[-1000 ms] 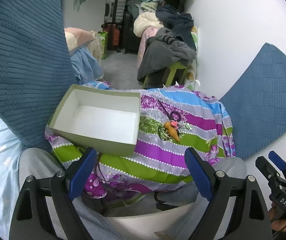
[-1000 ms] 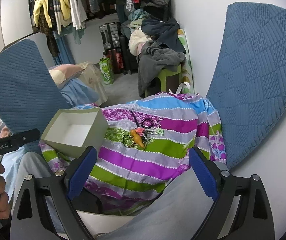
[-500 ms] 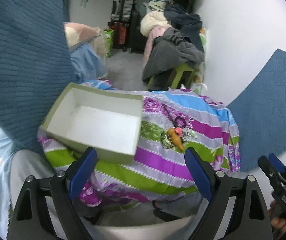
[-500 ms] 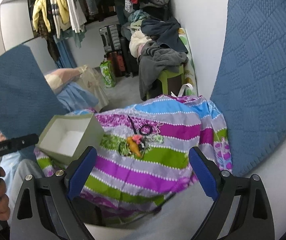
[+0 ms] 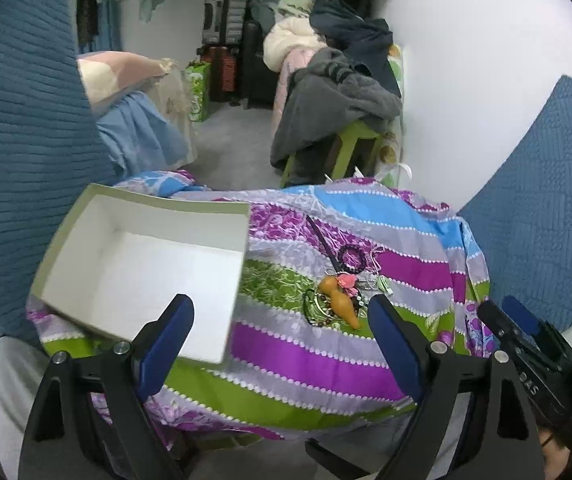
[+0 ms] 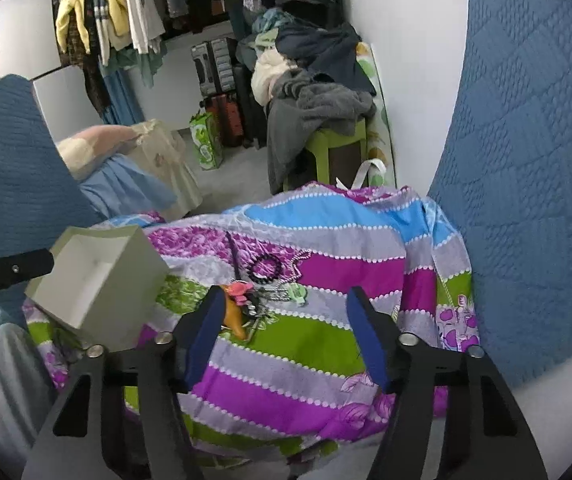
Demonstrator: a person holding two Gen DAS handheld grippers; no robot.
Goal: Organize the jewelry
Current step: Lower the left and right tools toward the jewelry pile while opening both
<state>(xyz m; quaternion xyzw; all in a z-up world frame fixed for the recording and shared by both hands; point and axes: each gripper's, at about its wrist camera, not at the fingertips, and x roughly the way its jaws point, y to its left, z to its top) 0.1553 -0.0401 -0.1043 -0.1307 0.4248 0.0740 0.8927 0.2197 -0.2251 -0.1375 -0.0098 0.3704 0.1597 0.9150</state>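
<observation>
From the left wrist camera, the left gripper point(image 5: 281, 328) stands with its blue-padded jaws spread wide and nothing between them; ahead of it and to its left lies the shallow pale-green cardboard box with a white inside point(image 5: 141, 268), which holds nothing that can be seen, resting on the striped purple, green and blue floral cloth point(image 5: 306, 360). Just beyond the right finger lies the small heap of jewelry point(image 5: 342, 292): an orange carrot-shaped charm, a pink flower piece, a dark beaded ring and thin chains, tangled together. From the right wrist camera, the right gripper point(image 6: 281, 332) has its jaws closing, yet they are apart and only bare cloth shows between them; the jewelry heap sits at the tip of its left finger, partly hidden behind that pad, and the box lies farther left. By my reading the step in hand is the approach for the first pick, with nothing sorted yet. The next move calls for shifting the right gripper leftward so that one piece lies between the pads, then pinching low without dragging the tangled chains or gathering cloth.
</observation>
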